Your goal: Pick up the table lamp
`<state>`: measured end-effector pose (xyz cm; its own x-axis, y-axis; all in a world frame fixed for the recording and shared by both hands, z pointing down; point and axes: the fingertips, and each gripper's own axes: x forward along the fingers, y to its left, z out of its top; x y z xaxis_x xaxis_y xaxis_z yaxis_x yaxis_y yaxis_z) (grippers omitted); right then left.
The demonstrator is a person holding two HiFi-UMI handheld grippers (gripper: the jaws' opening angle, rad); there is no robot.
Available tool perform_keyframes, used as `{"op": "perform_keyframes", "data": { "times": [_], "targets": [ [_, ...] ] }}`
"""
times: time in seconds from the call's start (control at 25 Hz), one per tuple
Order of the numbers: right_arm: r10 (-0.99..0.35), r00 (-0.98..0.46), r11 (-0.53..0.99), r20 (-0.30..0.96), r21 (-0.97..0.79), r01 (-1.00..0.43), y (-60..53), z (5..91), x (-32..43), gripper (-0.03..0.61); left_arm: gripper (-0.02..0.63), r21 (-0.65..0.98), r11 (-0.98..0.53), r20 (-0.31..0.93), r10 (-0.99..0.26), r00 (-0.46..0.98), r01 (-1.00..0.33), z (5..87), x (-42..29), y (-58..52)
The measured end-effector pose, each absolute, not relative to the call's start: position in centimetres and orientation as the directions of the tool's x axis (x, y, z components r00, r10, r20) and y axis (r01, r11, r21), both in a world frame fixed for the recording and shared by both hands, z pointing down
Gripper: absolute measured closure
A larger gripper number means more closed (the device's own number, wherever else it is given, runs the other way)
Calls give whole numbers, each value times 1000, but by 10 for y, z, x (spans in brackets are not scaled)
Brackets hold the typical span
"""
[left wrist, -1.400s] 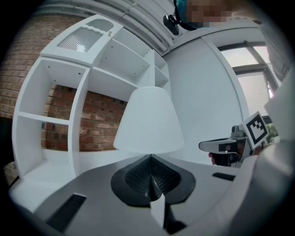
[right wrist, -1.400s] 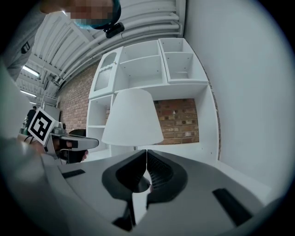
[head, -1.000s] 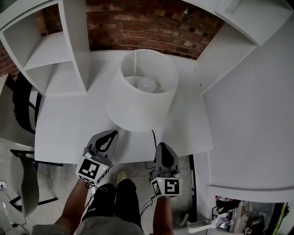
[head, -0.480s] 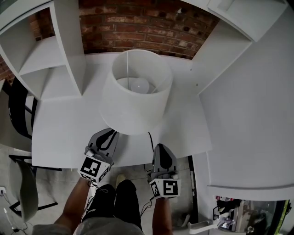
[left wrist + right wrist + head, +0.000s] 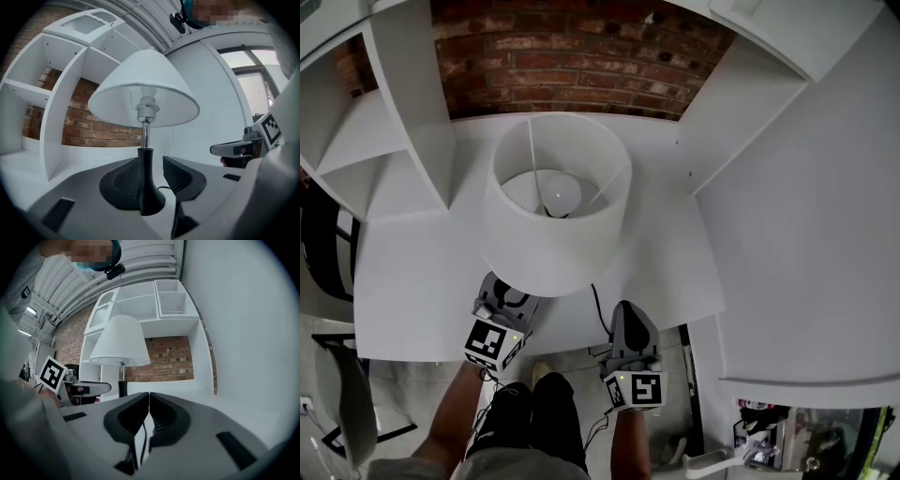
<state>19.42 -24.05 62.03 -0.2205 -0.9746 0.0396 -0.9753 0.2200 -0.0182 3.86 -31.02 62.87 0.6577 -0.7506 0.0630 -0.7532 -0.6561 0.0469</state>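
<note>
The table lamp has a white shade (image 5: 558, 202) and a black base, and stands on the white desk (image 5: 412, 281). My left gripper (image 5: 508, 292) reaches under the shade's near edge. In the left gripper view its jaws (image 5: 152, 166) are opening. The black base (image 5: 149, 190) stands between them and the right pad sits clear of it. My right gripper (image 5: 628, 317) hovers at the desk's front edge, right of the lamp, apart from it. Its jaws (image 5: 149, 397) are shut with nothing gripped. The lamp (image 5: 119, 341) appears far left in that view.
The lamp's black cord (image 5: 598, 305) runs off the desk's front edge between the grippers. White shelving (image 5: 394, 141) stands at back left, a tall white cabinet (image 5: 806, 234) on the right and a brick wall (image 5: 562, 66) behind. A dark chair (image 5: 319, 244) sits at far left.
My left gripper has moved forward until its tips are under the lampshade. The right gripper has edged forward too. The lamp now sits lower and further left in the head view.
</note>
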Motion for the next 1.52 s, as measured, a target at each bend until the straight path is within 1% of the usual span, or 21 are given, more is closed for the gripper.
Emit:
{"op": "perform_keyframes", "data": {
  "times": [0.2, 0.48, 0.96, 1.52],
  "targets": [
    [-978, -204, 203, 41, -18, -979, -249, 624, 203, 555, 476, 54, -648, 57, -758, 650, -760, 632, 45, -326],
    [-982, -179, 178, 57, -19, -984, -256, 633, 212, 555, 454, 49, -651, 62, -755, 653, -757, 637, 51, -342],
    [-987, -136, 135, 81, -23, -991, -258, 645, 230, 555, 454, 42, -671, 60, -738, 672, -740, 645, 67, -357],
    [-989, -130, 130, 66, -10, -991, -259, 650, 240, 555, 456, 0, -647, -4, -763, 647, -763, 644, 70, -368]
  ]
}}
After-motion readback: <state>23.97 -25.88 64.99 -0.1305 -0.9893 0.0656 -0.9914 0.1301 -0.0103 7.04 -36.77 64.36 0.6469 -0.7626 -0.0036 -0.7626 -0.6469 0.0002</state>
